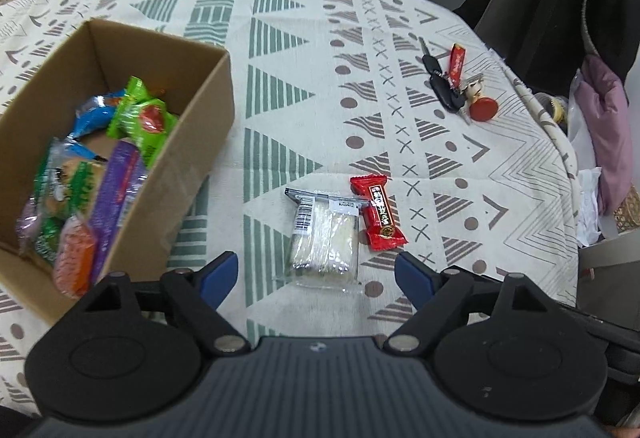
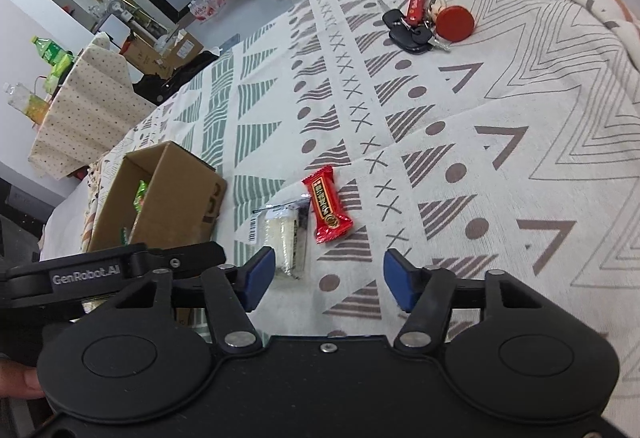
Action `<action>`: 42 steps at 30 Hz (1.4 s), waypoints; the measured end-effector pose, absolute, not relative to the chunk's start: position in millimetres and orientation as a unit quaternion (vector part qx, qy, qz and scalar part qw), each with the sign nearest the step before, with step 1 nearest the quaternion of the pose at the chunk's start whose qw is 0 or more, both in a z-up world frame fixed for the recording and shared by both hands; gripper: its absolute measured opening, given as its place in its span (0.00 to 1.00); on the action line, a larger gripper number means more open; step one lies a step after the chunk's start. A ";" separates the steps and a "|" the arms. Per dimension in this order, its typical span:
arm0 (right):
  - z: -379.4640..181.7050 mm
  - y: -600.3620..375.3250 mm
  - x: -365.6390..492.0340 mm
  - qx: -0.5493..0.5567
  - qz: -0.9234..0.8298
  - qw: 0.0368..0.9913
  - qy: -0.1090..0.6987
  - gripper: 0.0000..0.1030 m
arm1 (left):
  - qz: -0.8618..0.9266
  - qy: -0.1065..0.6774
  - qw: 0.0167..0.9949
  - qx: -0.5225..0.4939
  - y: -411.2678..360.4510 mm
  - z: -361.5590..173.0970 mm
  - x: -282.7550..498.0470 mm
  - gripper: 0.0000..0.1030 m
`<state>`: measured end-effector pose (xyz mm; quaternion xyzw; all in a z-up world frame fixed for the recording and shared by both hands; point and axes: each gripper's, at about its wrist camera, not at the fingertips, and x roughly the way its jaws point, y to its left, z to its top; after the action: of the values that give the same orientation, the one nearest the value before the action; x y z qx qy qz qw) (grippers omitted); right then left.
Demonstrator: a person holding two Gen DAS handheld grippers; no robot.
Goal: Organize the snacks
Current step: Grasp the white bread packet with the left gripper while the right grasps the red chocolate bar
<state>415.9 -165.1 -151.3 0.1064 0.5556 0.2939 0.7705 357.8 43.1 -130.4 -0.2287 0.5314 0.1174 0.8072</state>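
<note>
A clear pack of white wafers [image 1: 324, 236] [image 2: 285, 238] lies flat on the patterned tablecloth [image 1: 320, 77], touching a red snack bar [image 1: 379, 213] [image 2: 327, 205] on its right. A cardboard box [image 1: 208, 93] [image 2: 180, 193] at the left holds several colourful snack packs. My left gripper [image 1: 316, 274] hovers open just short of the wafer pack, nothing between its blue pads. My right gripper [image 2: 329, 276] is open too, near the same two snacks, with the wafer pack just ahead of its left pad. In the right wrist view the left gripper's black body shows at lower left.
A bunch of keys [image 1: 448, 85] [image 2: 412, 29] with a red strap and a red round tag [image 1: 482, 109] [image 2: 454, 22] lies at the far right. A chair draped with dark and pink clothing [image 1: 592, 37] stands past the table's right edge. Bottles [image 2: 48, 57] stand on another table.
</note>
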 end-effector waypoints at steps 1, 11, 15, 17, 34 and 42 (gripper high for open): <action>-153.5 -164.3 418.9 0.106 0.294 0.769 0.558 0.54 | 0.117 0.535 0.805 -0.230 43.2 -134.5 361.4 0.80; -172.5 -156.6 443.7 0.104 0.291 0.757 0.576 0.48 | 0.123 0.559 0.787 -0.229 42.7 -174.2 390.0 0.74; -178.6 -152.2 452.3 0.105 0.291 0.753 0.581 0.48 | 0.123 0.574 0.774 -0.238 45.5 -192.8 398.1 0.61; -180.6 -148.0 455.2 0.104 0.293 0.751 0.583 0.48 | 0.122 0.576 0.773 -0.238 46.0 -196.4 400.2 0.50; -206.1 -94.1 472.8 0.051 0.311 0.735 0.601 0.40 | 0.143 0.584 0.763 -0.238 67.1 -186.7 394.5 0.44; -191.2 -98.0 463.2 0.027 0.317 0.730 0.605 0.21 | 0.136 0.575 0.770 -0.241 65.3 -175.1 386.6 0.43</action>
<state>463.2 -98.0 -191.2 0.0272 0.6046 0.3165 0.7304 386.6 65.3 -175.1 -0.2411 0.5749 0.1357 0.7700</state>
